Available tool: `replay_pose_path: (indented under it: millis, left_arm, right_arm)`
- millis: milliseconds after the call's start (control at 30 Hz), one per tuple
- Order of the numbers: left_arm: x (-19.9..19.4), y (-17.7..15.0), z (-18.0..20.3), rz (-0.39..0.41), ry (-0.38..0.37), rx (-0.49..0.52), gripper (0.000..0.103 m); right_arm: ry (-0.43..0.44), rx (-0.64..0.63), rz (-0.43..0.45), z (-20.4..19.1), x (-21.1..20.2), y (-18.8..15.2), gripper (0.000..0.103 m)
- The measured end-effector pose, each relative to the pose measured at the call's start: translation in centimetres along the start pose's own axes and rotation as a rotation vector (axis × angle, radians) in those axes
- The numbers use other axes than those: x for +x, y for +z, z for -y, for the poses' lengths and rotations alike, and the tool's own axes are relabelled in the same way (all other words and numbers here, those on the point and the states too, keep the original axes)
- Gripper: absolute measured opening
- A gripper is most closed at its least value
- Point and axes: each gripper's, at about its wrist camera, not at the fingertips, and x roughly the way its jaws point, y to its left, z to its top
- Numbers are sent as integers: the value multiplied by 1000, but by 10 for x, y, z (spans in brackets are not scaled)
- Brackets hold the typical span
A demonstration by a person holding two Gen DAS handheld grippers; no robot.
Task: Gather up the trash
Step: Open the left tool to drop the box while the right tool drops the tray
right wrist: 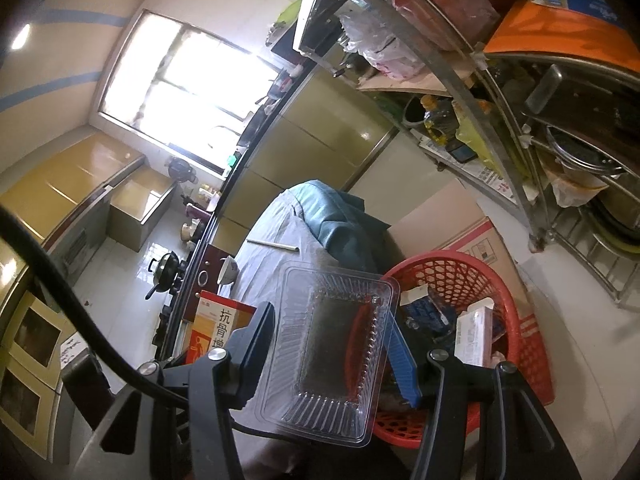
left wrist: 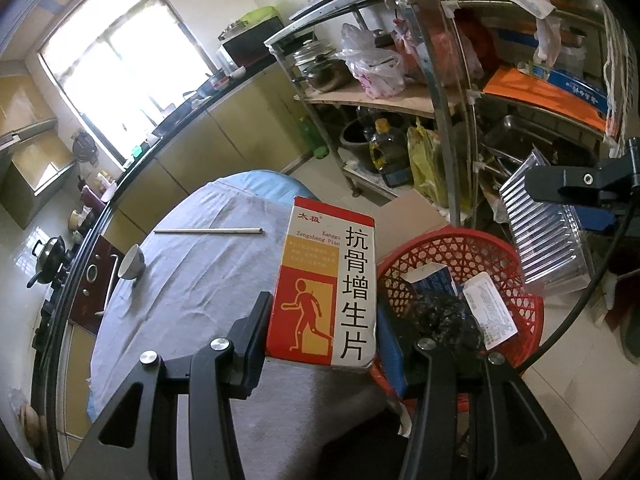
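Note:
My left gripper point(left wrist: 322, 316) is shut on a red, yellow and white medicine box point(left wrist: 326, 280), held upright above the table's near right edge, beside the red mesh basket point(left wrist: 516, 264). The box point(right wrist: 218, 326) also shows at the lower left of the right wrist view. My right gripper point(right wrist: 330, 344) is shut on a clear plastic tray point(right wrist: 332, 356), held over the rim of the red basket point(right wrist: 460, 268). The tray point(left wrist: 544, 232) and the right gripper's body appear at the right of the left wrist view. Cartons and dark crumpled trash point(left wrist: 448, 312) lie in the basket.
The table wears a grey cloth point(left wrist: 192, 280) with a tipped white bowl point(left wrist: 132, 264) and a thin white stick point(left wrist: 208, 231) on it. A metal rack point(left wrist: 444, 120) crammed with pots, bags and bottles stands behind the basket. A cardboard box point(right wrist: 452, 220) sits by the basket. Kitchen counter on the left.

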Motion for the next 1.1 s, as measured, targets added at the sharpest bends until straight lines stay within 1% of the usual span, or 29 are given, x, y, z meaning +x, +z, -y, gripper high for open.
replay_pose_path:
  millis: [367, 500, 733, 967, 1100]
  left_arm:
    - [10, 1, 9, -17, -41, 17, 51]
    - [13, 0, 13, -17, -68, 25, 51]
    - [21, -5, 22, -29, -142, 34, 51]
    - [28, -11, 28, -47, -191, 34, 52]
    - [32, -14, 32, -55, -206, 38, 52]
  right_arm:
    - [-17, 10, 2, 7, -3, 0, 58]
    - [-22, 19, 1, 11, -3, 0, 58]
    - [-44, 35, -8, 18, 1, 0, 58]
    - [-65, 41, -22, 25, 8, -3, 58]
    - [-76, 48, -30, 30, 13, -5, 58]
